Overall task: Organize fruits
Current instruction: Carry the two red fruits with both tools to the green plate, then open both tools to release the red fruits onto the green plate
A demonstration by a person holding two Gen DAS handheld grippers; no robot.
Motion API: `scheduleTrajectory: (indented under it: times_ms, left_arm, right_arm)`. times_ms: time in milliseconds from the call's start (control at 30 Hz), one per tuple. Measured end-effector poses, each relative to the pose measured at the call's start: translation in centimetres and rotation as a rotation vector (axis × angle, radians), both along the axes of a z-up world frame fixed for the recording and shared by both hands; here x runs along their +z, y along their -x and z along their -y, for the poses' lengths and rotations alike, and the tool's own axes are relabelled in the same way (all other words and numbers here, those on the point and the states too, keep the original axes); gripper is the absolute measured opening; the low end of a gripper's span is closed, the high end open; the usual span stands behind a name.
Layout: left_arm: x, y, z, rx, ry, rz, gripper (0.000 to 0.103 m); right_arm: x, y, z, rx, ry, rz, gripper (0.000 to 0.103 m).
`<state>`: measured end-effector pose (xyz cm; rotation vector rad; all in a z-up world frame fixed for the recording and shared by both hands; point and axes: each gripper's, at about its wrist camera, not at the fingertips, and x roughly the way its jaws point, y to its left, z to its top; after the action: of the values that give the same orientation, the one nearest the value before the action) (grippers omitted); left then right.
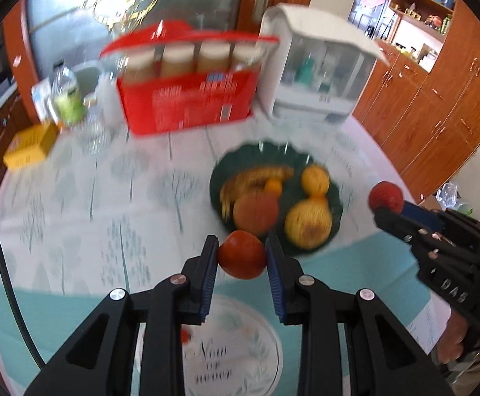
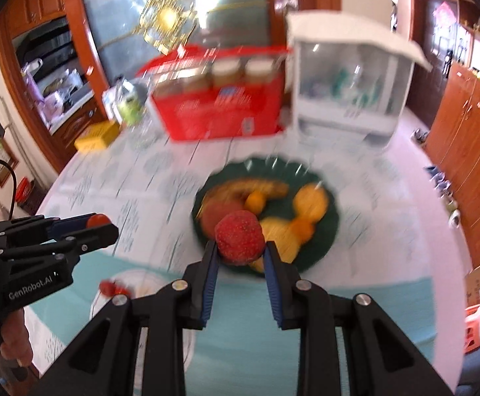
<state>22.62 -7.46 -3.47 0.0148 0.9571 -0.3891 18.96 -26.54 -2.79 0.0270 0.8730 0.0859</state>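
Tree-print tablecloth (image 1: 75, 204), left gripper (image 1: 241, 257) pinching tomato (image 1: 241, 254), right gripper (image 2: 240, 250) pinching strawberry (image 2: 239, 238) before green plate (image 2: 325, 231)

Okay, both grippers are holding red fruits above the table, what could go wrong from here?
The left gripper pinches the smooth tomato only at its fingertips, so it could slip out. The right gripper squeezes the strawberry the same way, and soft fruit might bruise. The green plate already looks crowded with bananas and other fruit, so anything added may roll off.
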Motion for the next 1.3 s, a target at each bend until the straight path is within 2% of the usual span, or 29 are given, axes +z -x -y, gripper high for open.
scheduleTrajectory:
  times_ms: [133, 267, 433, 567, 800, 967, 1300]
  left_arm:
    - [2.7, -3.2, 1.3, -0.023, -0.007, 0.022, 0.028]
    - [4.6, -6.5, 3.4, -0.039, -0.069, 0.085, 0.028]
    - [4.4, -10.5, 5.5, -0.057, -0.097, 0.101, 0.028]
    - [2.4, -13.2, 7.2, -0.062, -0.112, 0.070, 0.028]
    - [-4.4, -16.8, 9.0, -0.089, -0.134, -0.074, 0.028]
    - [-8.3, -18.0, 10.0, -0.106, -0.167, -0.137, 0.028]
    - [-11.9, -19.5, 10.7, -0.117, -0.180, -0.192, 0.028]
  right_arm:
    - [3.4, -2.6, 1.6, -0.013, 0.067, 0.061, 0.028]
    - [5.3, -5.3, 2.5, -0.021, 0.119, 0.099, 0.028]
    - [5.7, -8.7, 3.7, -0.039, 0.118, 0.104, 0.028]
    - [3.3, -11.1, 4.1, -0.033, 0.095, 0.048, 0.028]
    - [-4.5, -13.3, 4.2, 0.014, 0.049, -0.120, 0.028]
    - [-8.8, -13.7, 3.7, 0.045, 0.051, -0.199, 0.028]
    - [-13.1, -14.3, 2.9, 0.090, 0.021, -0.280, 0.028]
